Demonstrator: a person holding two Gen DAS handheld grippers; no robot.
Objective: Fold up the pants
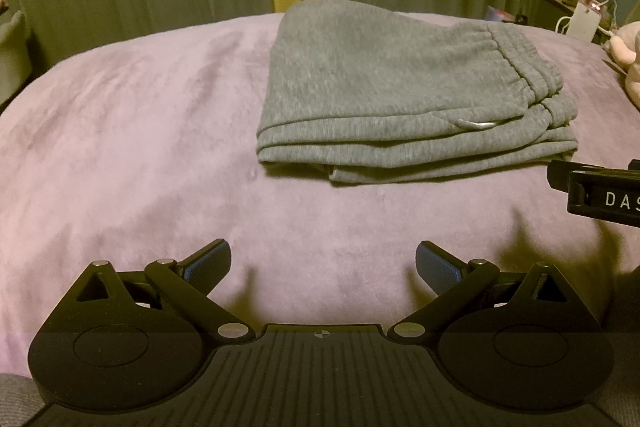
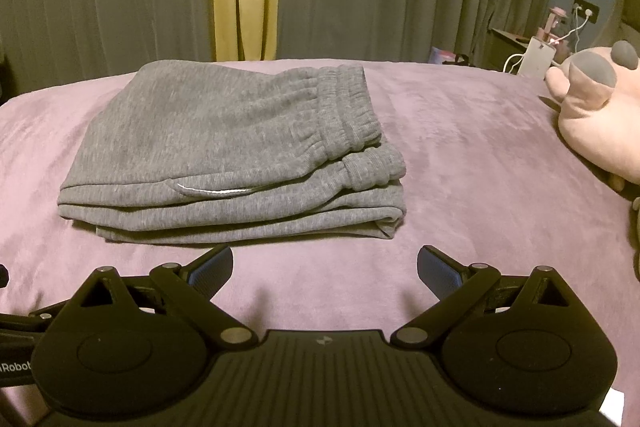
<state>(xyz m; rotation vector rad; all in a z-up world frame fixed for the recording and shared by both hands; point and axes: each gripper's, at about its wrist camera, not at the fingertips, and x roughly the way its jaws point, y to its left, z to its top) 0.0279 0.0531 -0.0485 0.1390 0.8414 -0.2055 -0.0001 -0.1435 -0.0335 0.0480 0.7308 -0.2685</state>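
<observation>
Grey fleece pants (image 2: pixel 232 151) lying folded into a compact stack on the mauve bed (image 2: pixel 460 155), long axis running left to right, waistband at the right end. Sitting just ahead of the right tool (image 2: pixel 325 269) and further ahead-right of the left tool (image 1: pixel 323 267), both gaping wide and gripping nothing. Looking finished, with the right tool nearer for any last tidy.

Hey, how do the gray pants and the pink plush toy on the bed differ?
The gray pants are folded flat into a layered stack near the middle of the purple blanket; the pink plush toy is rounded and bulky at the right edge. The pants are plain gray with an elastic waistband; the toy is pink with gray pads. The pants show whole; the toy is cut off by the frame. Both rest on the blanket, untouched by either gripper.
</observation>
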